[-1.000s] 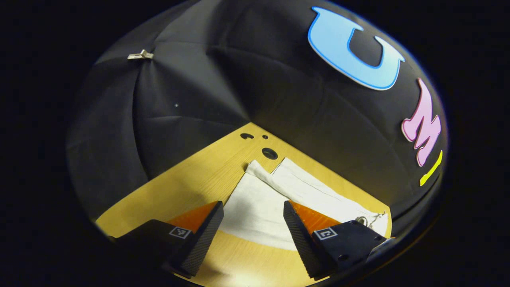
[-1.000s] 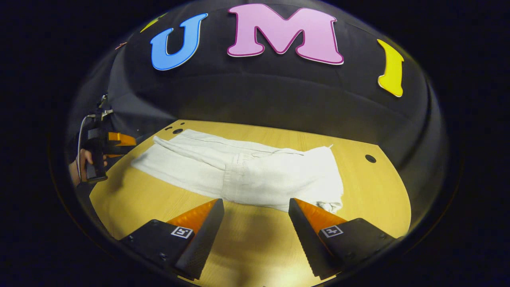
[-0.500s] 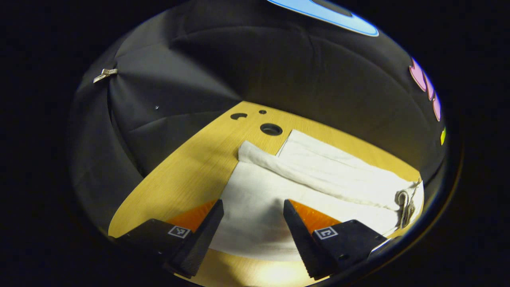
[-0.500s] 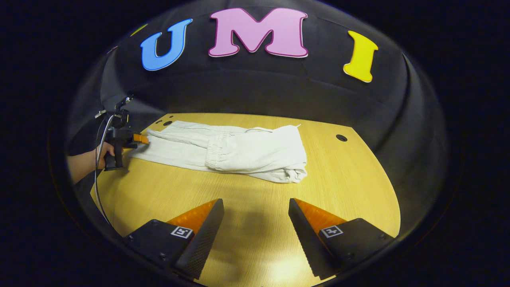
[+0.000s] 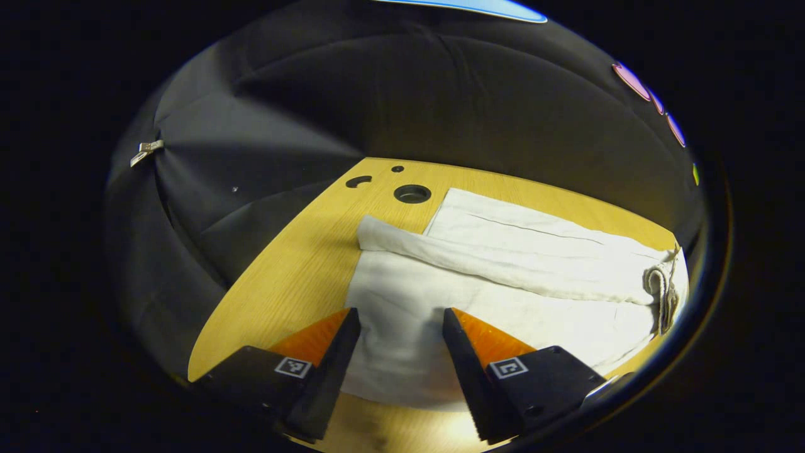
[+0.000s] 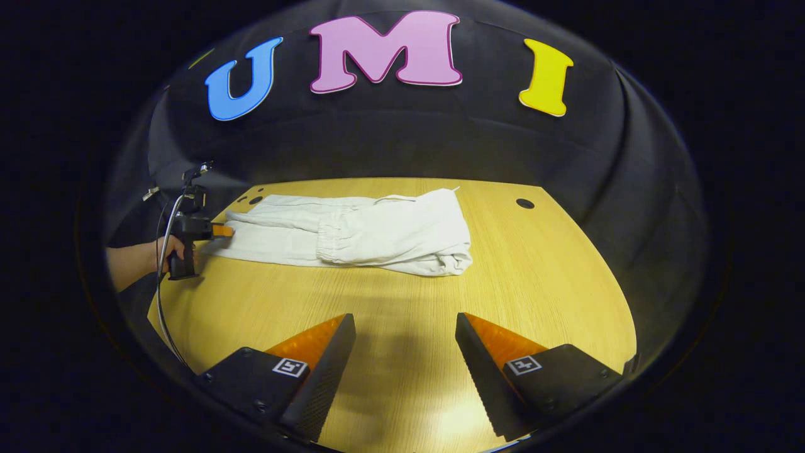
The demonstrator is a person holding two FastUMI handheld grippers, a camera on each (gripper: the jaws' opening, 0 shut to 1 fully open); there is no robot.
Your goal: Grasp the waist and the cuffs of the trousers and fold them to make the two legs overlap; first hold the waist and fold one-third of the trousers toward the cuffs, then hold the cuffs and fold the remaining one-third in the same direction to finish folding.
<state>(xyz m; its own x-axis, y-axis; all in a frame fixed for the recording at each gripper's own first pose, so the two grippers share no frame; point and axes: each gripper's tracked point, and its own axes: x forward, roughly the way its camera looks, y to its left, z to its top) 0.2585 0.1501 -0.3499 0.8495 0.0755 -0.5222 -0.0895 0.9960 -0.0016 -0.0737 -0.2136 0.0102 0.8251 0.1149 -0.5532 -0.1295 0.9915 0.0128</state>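
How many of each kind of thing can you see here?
White cloth trousers: 1
Wooden table: 1
Hand-held claws: 2, left claw, right claw
Round holes in the table: 2, one, another
Total: 6

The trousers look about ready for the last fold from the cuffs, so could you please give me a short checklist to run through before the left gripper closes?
1. Waist third folded toward the cuffs: ok; the waistband lies on top of the trousers.
2. Left gripper open: ok; jaws apart.
3. Cuff end between its fingers: ok; the cloth runs between them, not yet pinched.
4. Both legs caught: cannot tell; the far leg's cuff lies beyond the fingers.
5. Right gripper out of the way: ok; open over the bare table, apart from the trousers.
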